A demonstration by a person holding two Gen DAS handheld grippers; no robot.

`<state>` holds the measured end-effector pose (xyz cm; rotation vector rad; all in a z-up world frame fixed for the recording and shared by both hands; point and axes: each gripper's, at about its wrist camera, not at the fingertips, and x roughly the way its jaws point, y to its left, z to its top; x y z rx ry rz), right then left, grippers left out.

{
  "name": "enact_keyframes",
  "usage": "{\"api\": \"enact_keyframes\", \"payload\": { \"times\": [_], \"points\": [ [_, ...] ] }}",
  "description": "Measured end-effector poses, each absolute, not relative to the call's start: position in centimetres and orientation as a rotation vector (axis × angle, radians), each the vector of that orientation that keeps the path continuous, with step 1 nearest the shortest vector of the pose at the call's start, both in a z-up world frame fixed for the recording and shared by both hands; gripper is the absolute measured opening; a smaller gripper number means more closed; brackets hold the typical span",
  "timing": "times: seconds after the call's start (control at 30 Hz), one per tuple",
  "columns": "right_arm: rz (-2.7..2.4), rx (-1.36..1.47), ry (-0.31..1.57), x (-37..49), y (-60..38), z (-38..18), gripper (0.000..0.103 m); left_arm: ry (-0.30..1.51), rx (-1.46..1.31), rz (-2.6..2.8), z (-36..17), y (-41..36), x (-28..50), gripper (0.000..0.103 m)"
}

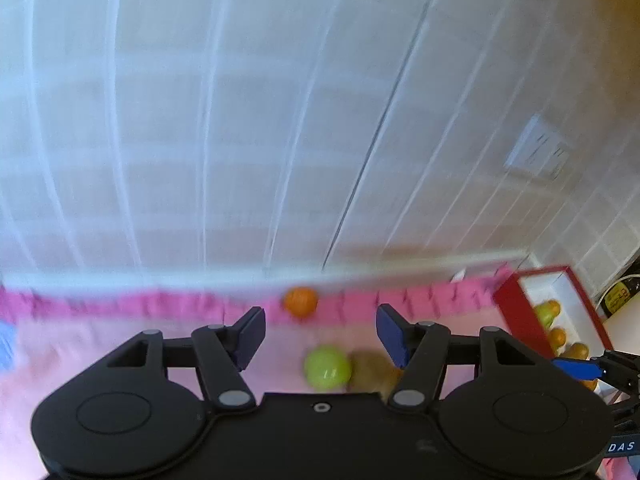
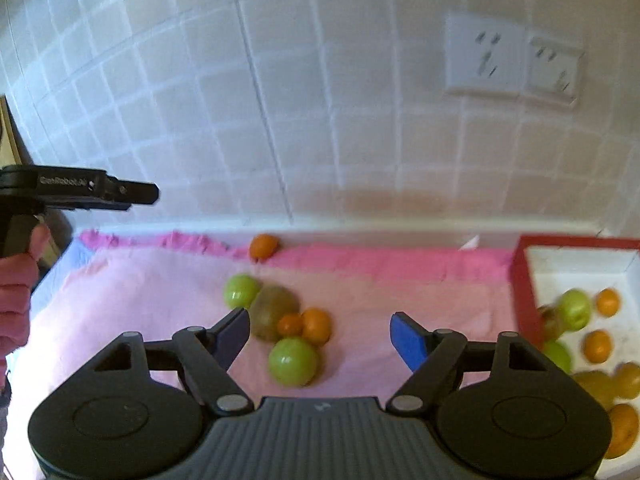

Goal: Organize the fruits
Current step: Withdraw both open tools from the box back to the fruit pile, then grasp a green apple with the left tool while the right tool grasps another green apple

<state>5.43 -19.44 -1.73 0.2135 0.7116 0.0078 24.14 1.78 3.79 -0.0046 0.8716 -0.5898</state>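
Loose fruit lies on a pink cloth (image 2: 140,300): a green apple (image 2: 293,361), two small oranges (image 2: 316,325), a brownish fruit (image 2: 274,312), another green apple (image 2: 240,291) and a lone orange (image 2: 263,246) by the wall. My right gripper (image 2: 320,338) is open and empty, just above the cluster. My left gripper (image 1: 320,334) is open and empty, above a green apple (image 1: 327,367) and the brownish fruit (image 1: 374,370); the lone orange (image 1: 301,301) lies beyond. A red-rimmed white box (image 2: 524,280) at the right holds several oranges and green fruits.
A tiled wall with power sockets (image 2: 512,58) stands right behind the cloth. The left gripper's body (image 2: 80,190) and the hand holding it show at the left of the right wrist view. The box also shows in the left wrist view (image 1: 516,312).
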Motion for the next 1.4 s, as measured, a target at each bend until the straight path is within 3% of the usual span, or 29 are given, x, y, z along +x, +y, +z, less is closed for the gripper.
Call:
{"api": "enact_keyframes", "payload": {
  "times": [0.47,0.57,1.0,1.07,1.1,1.4],
  "points": [
    [0.07,0.23,0.85,9.4,-17.6,-7.4,0.079,1.072,-0.044,-0.597,-5.4,-0.5,27.3,0.072],
    [0.075,0.229,0.87,10.1,-17.4,-8.2,0.079,1.109,-0.062,-0.598,-6.8,-1.2,28.2,0.067],
    [0.092,0.232,0.93,12.5,-16.7,-11.3,0.079,1.138,-0.115,-0.626,-9.0,-2.5,28.9,0.066],
    [0.096,0.228,0.935,12.8,-16.5,-11.4,0.077,1.141,-0.126,-0.629,-9.0,-2.4,28.9,0.064],
    [0.098,0.228,0.935,12.8,-16.5,-11.5,0.077,1.142,-0.127,-0.63,-9.0,-2.4,28.9,0.058],
    [0.113,0.234,0.95,13.4,-16.3,-12.2,0.059,1.112,-0.12,-0.627,-8.5,-2.1,28.0,0.056]
  ]
}}
